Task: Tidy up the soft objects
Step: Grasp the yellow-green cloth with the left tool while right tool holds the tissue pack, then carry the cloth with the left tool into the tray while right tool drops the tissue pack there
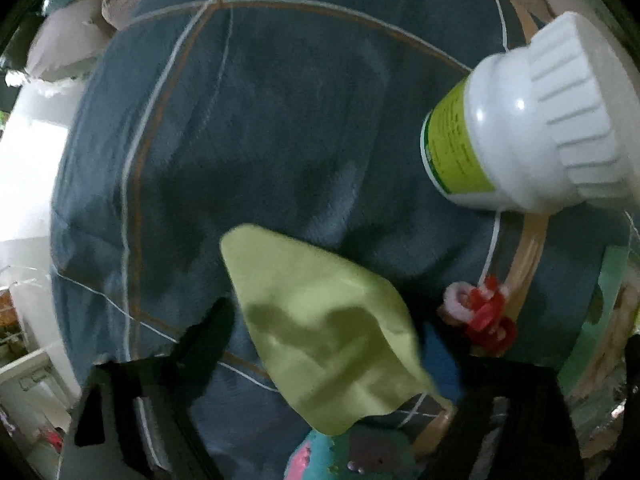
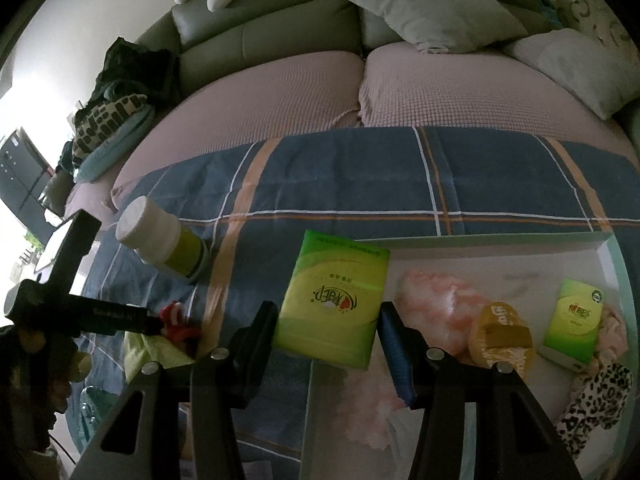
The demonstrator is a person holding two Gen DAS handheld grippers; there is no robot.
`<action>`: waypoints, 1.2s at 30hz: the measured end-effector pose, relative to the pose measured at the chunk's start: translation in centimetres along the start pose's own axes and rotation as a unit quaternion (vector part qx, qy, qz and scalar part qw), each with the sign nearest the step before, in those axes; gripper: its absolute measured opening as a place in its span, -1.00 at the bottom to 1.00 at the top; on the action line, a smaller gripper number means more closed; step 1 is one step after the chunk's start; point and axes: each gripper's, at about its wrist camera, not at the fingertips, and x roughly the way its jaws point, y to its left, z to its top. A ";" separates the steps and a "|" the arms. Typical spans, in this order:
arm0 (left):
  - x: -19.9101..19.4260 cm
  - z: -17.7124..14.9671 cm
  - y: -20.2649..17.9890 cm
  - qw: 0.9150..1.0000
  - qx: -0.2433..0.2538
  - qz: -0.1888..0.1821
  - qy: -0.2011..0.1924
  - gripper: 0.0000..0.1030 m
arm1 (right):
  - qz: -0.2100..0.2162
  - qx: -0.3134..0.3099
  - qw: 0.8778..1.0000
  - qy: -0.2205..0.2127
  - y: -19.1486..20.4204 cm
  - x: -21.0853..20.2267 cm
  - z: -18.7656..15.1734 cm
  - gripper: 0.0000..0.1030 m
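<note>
A yellow-green cloth [image 1: 320, 340] lies flat on the blue plaid blanket [image 1: 260, 140]. My left gripper [image 1: 328, 320] points straight down over it, open, with one finger on either side of the cloth and neither visibly pressing on it. In the right wrist view the left gripper [image 2: 132, 320] stands at the far left above the same cloth [image 2: 152, 352]. My right gripper [image 2: 328, 320] is shut on a green tissue pack [image 2: 332, 300], held over the near left corner of a white tray [image 2: 500, 240] with a mint rim.
A white bottle with a green label [image 1: 520, 128] lies on the blanket beside a red and pink scrunchie [image 1: 480, 316]. The tray holds a pink fluffy piece [image 2: 432, 300], a yellow sponge-like thing [image 2: 500, 336], a second green pack [image 2: 572, 328] and a leopard cloth [image 2: 596, 400]. Behind are sofa cushions [image 2: 440, 4].
</note>
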 end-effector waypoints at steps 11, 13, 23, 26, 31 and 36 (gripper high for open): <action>-0.8 -2.2 0.5 0.999 -0.007 -0.045 -0.016 -0.24 | 0.002 0.010 1.000 0.001 -0.6 -0.3 0.0 0.05; -0.9 -2.8 0.8 0.999 -0.010 -0.048 -0.022 -0.34 | 0.002 0.011 1.000 0.001 -0.8 -0.4 0.0 0.05; -2.7 -6.5 3.1 0.992 -0.050 -0.082 -0.080 -0.78 | -0.004 0.022 1.000 -0.001 -2.0 -1.2 -0.2 0.05; -3.0 -8.0 4.0 0.987 -0.073 -0.100 -0.102 -0.81 | -0.009 0.024 1.000 -0.001 -2.5 -1.6 -0.4 0.05; -3.5 -10.6 4.7 0.976 -0.109 -0.132 -0.135 -0.84 | -0.018 0.026 1.000 -0.004 -3.3 -2.7 -0.9 0.05; -4.0 -13.0 4.3 0.966 -0.129 -0.150 -0.169 -0.84 | -0.021 0.029 0.999 -0.010 -4.2 -4.0 -1.5 0.05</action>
